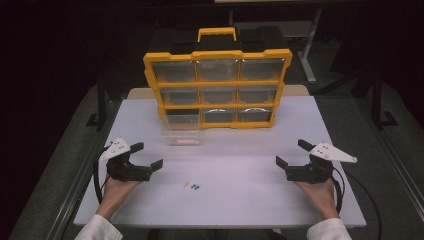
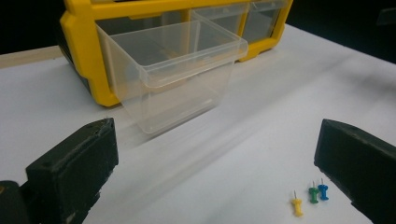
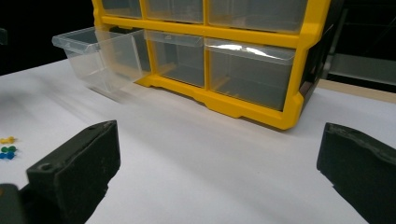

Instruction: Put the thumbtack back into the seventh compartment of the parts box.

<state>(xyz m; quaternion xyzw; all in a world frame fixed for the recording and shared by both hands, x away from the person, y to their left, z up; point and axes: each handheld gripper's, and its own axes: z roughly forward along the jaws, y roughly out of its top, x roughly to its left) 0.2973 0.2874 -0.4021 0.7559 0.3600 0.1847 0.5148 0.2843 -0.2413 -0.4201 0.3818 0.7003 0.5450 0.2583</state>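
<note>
1. Left gripper spread wide, empty, near-left on my desk.
2. Right gripper likewise spread, near-right.
3. Three pushpins lie between them; clear drawer pulled from yellow organizer, far centre.

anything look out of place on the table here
Yes: the clear drawer at the organizer's bottom left is pulled out onto the table while the rest sit flush, and three pushpins lie loose in front of it.

My drawer cabinet stands behind on the worktop; its pulled-out drawer projects forward, pushpins nearer me.
</note>
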